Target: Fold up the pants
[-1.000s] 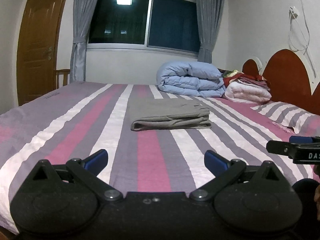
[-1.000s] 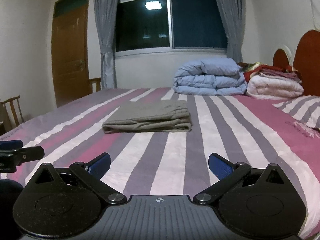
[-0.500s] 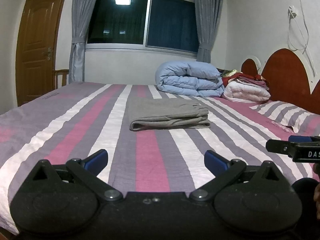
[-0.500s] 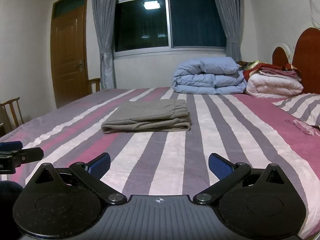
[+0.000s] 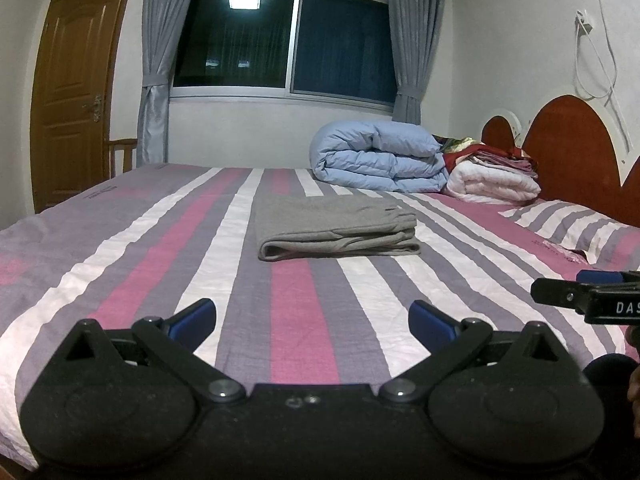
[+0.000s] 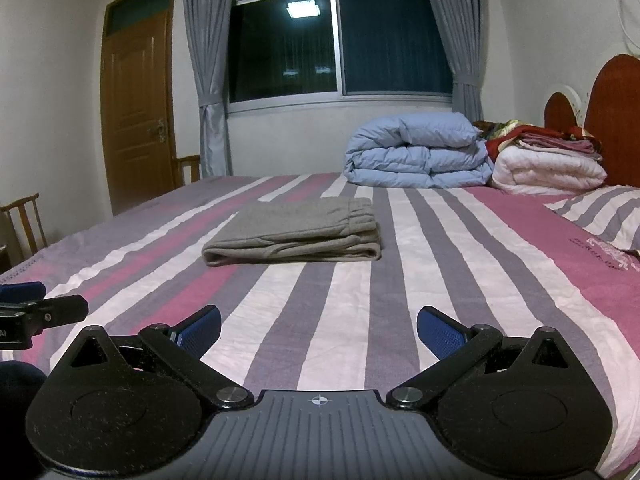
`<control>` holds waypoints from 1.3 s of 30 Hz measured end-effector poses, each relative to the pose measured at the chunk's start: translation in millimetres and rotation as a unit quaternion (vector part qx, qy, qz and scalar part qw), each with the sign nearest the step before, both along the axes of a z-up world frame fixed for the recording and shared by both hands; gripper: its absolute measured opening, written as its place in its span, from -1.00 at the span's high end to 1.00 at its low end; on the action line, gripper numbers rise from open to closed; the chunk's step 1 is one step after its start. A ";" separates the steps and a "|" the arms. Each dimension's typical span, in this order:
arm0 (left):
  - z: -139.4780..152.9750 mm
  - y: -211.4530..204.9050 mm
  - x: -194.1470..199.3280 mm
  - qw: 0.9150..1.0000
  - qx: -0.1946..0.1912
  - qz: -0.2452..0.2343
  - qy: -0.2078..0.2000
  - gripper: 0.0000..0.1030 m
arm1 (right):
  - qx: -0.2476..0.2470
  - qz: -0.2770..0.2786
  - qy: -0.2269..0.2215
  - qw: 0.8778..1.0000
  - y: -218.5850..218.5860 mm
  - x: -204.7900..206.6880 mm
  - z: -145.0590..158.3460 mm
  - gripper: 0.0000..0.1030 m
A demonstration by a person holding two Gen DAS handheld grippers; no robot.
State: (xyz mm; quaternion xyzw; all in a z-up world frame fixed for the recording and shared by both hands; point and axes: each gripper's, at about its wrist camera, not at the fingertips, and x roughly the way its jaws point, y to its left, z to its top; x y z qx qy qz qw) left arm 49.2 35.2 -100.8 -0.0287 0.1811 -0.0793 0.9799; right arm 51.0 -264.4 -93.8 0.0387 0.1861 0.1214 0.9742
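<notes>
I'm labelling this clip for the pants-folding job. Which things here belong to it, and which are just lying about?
Part of the job:
grey pants, folded on the striped bed
left gripper, fingers open
right gripper, fingers open

Just lying about:
blue duvet, folded
white quilt with the clothes pile on it
striped pillow
wooden chair

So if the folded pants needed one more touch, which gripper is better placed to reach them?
Neither clearly. Both the left gripper and the right gripper hang open, level and apart from the pants, which already lie folded on the bed.
</notes>
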 end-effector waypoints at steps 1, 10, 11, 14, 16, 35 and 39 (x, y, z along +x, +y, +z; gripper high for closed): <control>0.1 0.6 0.3 1.000 0.000 0.000 -0.001 -0.89 | 0.000 0.000 0.000 1.000 0.0 -0.4 0.1 -1.00; 0.0 -0.4 -0.2 1.000 0.000 0.000 0.000 -0.89 | 0.000 0.000 0.000 1.000 -0.8 0.0 0.0 -1.00; 0.0 -0.4 -0.2 1.000 0.000 -0.001 0.000 -0.89 | 0.000 0.000 0.000 1.000 -1.0 -0.1 0.3 -1.00; -0.1 -0.6 -0.2 1.000 0.000 -0.001 0.000 -0.89 | 0.000 0.001 0.000 1.000 -0.5 -0.1 0.0 -1.00; -0.1 -0.3 -0.1 1.000 0.001 -0.001 0.000 -0.89 | -0.001 0.000 0.000 1.000 1.0 -0.4 -0.1 -1.00; -0.2 -0.6 -0.1 1.000 0.001 -0.002 0.001 -0.89 | -0.001 0.001 0.001 1.000 0.9 -0.8 0.2 -1.00; -0.1 -0.5 -0.4 1.000 -0.001 -0.002 -0.001 -0.89 | -0.001 0.001 0.001 1.000 1.3 -0.5 -1.5 -1.00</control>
